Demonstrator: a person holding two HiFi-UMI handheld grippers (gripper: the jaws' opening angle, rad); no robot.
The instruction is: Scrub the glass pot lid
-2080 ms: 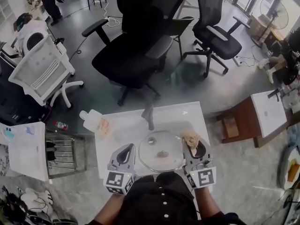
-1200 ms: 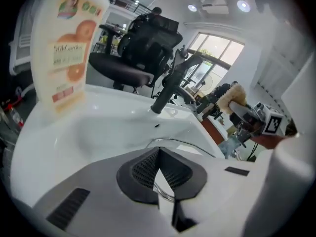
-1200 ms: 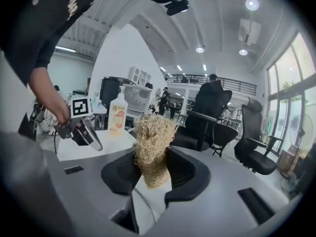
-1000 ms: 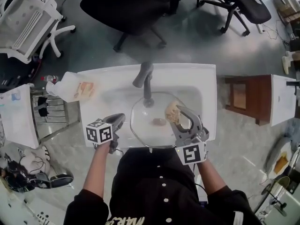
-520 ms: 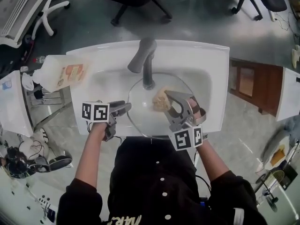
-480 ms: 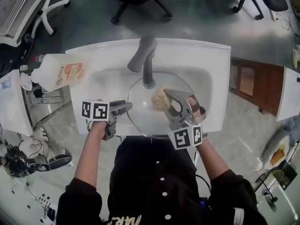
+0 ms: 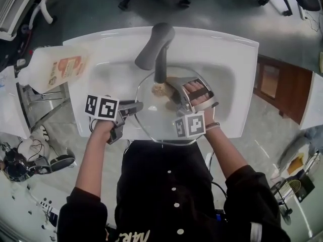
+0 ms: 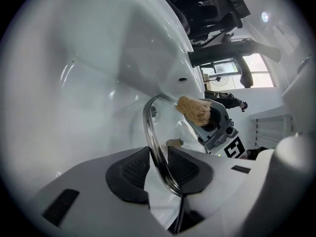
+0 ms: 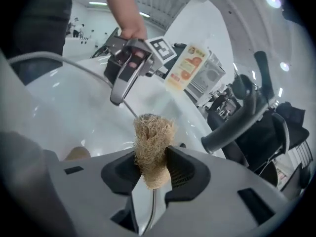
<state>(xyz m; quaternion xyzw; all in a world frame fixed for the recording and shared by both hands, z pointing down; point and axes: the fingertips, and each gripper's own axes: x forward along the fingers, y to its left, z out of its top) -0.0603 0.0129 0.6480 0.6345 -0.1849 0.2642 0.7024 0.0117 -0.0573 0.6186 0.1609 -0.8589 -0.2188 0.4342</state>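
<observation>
The glass pot lid (image 7: 161,124) lies in the white sink basin (image 7: 222,59), under the faucet. My left gripper (image 7: 137,106) is at the lid's left edge. In the left gripper view the metal rim (image 8: 148,127) runs between both pads, and the jaws (image 8: 159,154) have just been closing onto it. My right gripper (image 7: 169,88) is over the far part of the lid, shut on a tan loofah sponge (image 7: 159,90). The sponge (image 9: 153,137) sticks out beyond the pads (image 9: 153,164). The lid's tan knob (image 9: 74,153) shows low in the right gripper view.
A grey faucet (image 7: 154,47) arches over the basin just beyond the sponge. A white soap bottle with an orange label (image 7: 58,69) lies on the sink's left ledge. Office chairs stand on the floor beyond the sink, and a brown cabinet (image 7: 275,84) is to the right.
The right gripper has carried the sponge down and further over the lid, toward the faucet, and rolled. The left gripper has stayed at the lid's left rim. The head camera has come closer.
</observation>
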